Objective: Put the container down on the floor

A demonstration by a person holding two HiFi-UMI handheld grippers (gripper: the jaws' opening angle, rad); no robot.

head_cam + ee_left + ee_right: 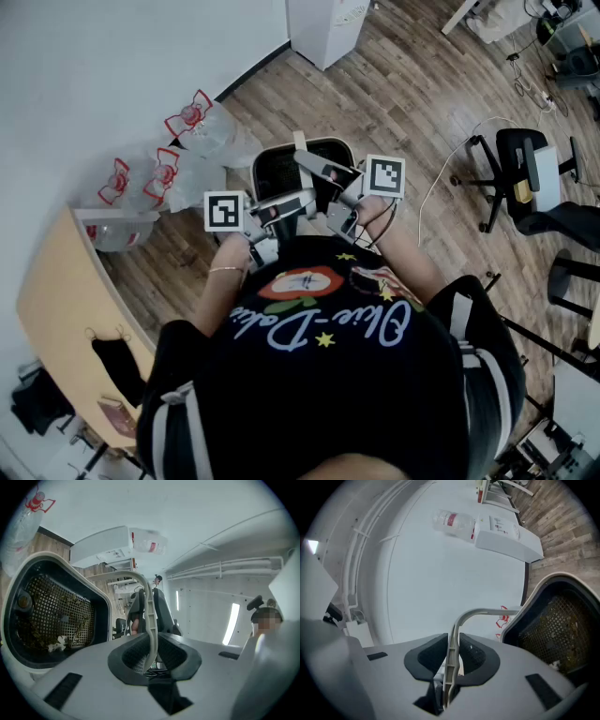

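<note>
- The left claw is pinching a thin, pale handle edge-on between its 2 dark, ribbed pads. The right claw pinches the same arched strip a little further along.
- The handle looks like narrow, ribbed, hard plastic, so it could pivot or slide in either pinch as the load goes down.
- If 1 claw lets go early, the load would probably swing on the other and tip.
- Just beyond both claws hangs the container, a rounded black tub with a pale rim and a fine mesh lining.
- Dry, leafy debris clings to the mesh, and a tilt or a hard landing could shake it out.
- Below the claws lies the wood-plank floor, hard and flat. I cannot tell whether the tub touches it yet.
- Farther out from the left claw sit clear, crinkled bags with red handles, which a drifting descent could crush.
</note>
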